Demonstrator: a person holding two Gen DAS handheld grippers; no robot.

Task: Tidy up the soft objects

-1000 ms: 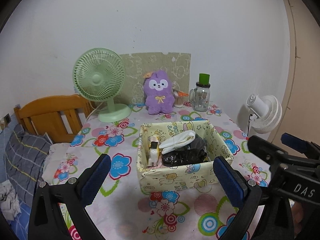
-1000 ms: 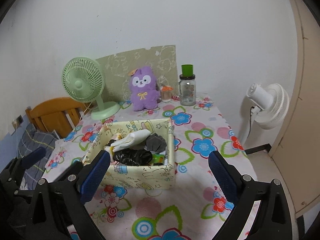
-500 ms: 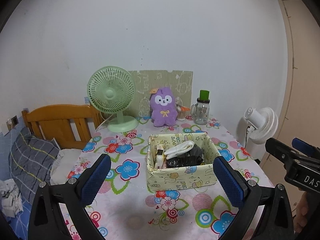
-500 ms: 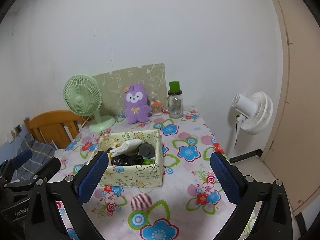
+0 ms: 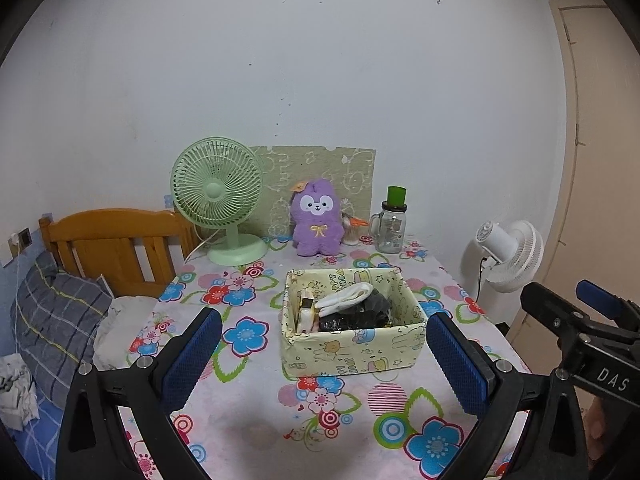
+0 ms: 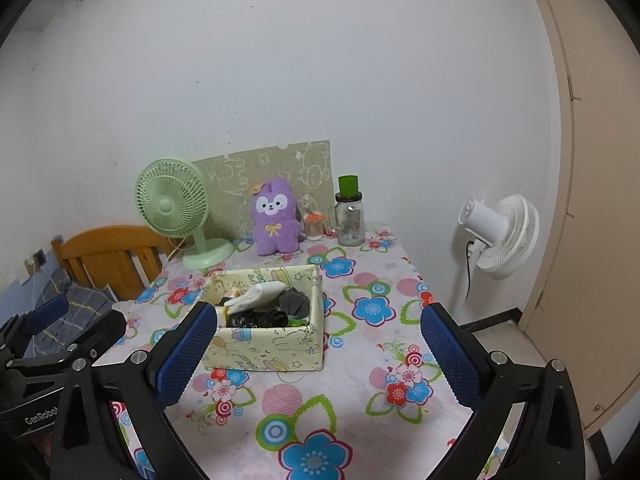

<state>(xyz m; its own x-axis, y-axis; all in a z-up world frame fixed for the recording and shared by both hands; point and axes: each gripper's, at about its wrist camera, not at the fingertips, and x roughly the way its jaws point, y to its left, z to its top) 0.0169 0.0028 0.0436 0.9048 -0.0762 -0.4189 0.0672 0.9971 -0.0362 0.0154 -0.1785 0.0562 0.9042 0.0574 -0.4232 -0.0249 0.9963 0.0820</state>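
Soft items, white socks (image 5: 347,295) on dark cloth (image 5: 356,314), sit inside the yellow patterned box (image 5: 352,350) mid-surface (image 5: 248,432). Purple plush (image 5: 317,218) stands upright behind it near the wall, between green fan (image 5: 218,196) and glass jar (image 5: 391,226). Your left gripper (image 5: 324,364) and right gripper (image 6: 320,356) both hover above the near edge, jaws wide apart, holding nothing, with the box seen between the pads.

both grippers have pulled back and up from the table over the last second. in the left gripper (image 5: 320,360) view the yellow box (image 5: 352,348) has shrunk away and more wall shows above. the right gripper (image 6: 318,356) has backed off too, the box now sitting small between its wide-apart fingers (image 6: 186,356).
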